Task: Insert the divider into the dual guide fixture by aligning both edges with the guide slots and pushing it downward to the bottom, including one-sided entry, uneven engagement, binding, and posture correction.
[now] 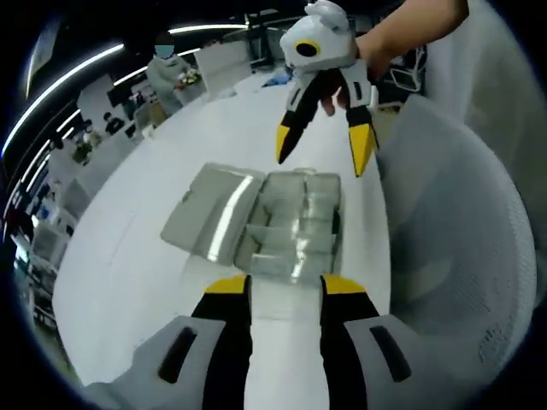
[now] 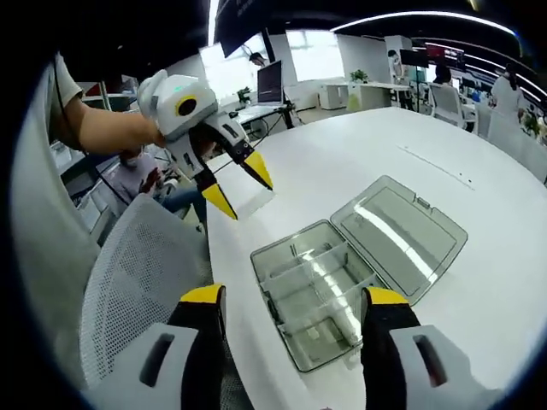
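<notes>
A clear plastic compartment box lies on the white table with its lid swung open flat beside it. My left gripper hovers just short of the box's near edge, and a thin clear divider spans the gap between its jaws. My right gripper hangs above the box's far side, open and empty. In the right gripper view the box sits ahead of my right gripper, with the lid to the right and the left gripper raised beyond it.
A grey mesh chair back stands close to the table edge beside the box, also seen in the right gripper view. Desks, monitors and seated people fill the background. The table surface stretches wide beyond the lid.
</notes>
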{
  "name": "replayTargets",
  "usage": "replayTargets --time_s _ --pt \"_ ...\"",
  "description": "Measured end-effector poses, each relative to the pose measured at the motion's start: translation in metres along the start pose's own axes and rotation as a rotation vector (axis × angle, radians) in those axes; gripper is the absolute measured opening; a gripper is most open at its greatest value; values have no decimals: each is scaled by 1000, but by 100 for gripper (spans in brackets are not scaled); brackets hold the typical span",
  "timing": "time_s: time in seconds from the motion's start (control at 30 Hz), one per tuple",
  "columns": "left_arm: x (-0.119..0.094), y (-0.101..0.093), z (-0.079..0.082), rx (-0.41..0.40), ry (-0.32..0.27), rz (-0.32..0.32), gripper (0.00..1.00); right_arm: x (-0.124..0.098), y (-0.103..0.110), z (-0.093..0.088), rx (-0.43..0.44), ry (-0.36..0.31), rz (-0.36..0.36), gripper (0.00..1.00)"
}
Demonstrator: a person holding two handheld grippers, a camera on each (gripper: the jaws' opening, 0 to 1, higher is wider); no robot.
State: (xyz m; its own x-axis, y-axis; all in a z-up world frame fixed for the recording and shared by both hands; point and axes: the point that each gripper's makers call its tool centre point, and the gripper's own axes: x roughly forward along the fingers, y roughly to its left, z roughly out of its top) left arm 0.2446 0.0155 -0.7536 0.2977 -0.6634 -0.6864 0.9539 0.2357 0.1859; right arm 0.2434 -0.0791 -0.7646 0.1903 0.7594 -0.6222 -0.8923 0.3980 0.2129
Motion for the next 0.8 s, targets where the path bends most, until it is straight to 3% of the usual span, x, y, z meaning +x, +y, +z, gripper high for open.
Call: replayTargets --time_s 0.2,0.5,0.8 --pt "4 -7 25 15 -65 18 27 -1 1 12 57 -53 20 53" --pt "8 -5 50 60 -127 54 27 -1 5 35 146 -133 71 44" --pt "10 -4 66 121 -168 76 27 1 8 49 202 -170 117 33"
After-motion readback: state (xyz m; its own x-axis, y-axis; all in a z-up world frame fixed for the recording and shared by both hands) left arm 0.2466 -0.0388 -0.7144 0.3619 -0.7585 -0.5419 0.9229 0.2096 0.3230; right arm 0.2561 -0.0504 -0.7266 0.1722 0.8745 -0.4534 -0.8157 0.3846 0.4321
